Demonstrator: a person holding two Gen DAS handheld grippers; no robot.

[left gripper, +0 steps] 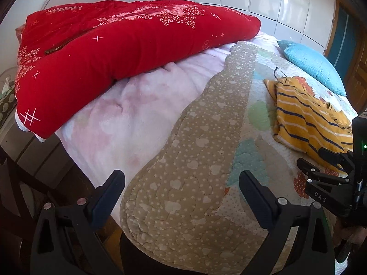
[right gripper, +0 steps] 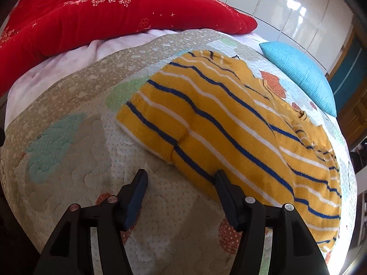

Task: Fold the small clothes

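A small yellow garment with blue and white stripes (right gripper: pixel 229 123) lies partly folded on the patterned quilt (right gripper: pixel 68 123) of a bed. It also shows in the left wrist view (left gripper: pixel 305 116) at the right. My right gripper (right gripper: pixel 181 178) is open and empty, just in front of the garment's near edge, its right finger by the cloth. It shows in the left wrist view (left gripper: pixel 321 160) at the far right. My left gripper (left gripper: pixel 181 181) is open and empty over the tan heart-print border of the quilt (left gripper: pixel 195 151), well left of the garment.
A red folded duvet (left gripper: pixel 114 52) lies at the head of the bed on a pink fleece blanket (left gripper: pixel 128 112). A blue cushion (right gripper: pixel 302 73) lies beyond the garment. White wardrobe doors (right gripper: pixel 286 4) stand behind. The bed edge drops at the left to dark flooring.
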